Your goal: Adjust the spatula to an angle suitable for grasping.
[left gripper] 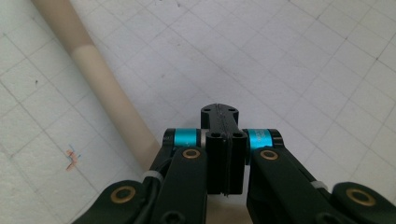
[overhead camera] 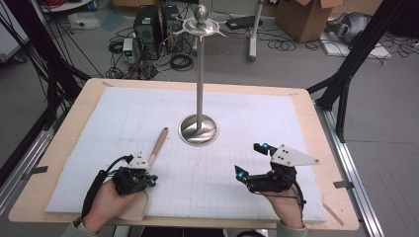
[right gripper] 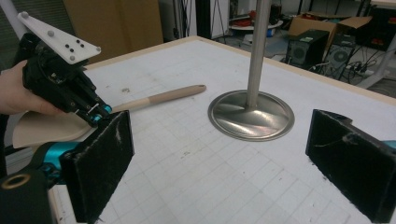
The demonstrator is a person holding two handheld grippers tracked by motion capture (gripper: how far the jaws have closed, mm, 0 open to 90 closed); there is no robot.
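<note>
While the left tongs (overhead camera: 148, 180) rest shut and empty beside the beige wooden spatula (overhead camera: 157, 146), flat on the white gridded surface (overhead camera: 247, 118), the right tongs (overhead camera: 252, 163) gape wide, seemingly readied toward the tall steel hanging stand (overhead camera: 198, 129).

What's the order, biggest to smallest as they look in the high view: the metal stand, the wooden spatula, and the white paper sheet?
1. White paper sheet, covering most of the tabletop.
2. Metal stand, tall, though its top sits nearer the camera.
3. Wooden spatula, partly under the left gripper.
</note>
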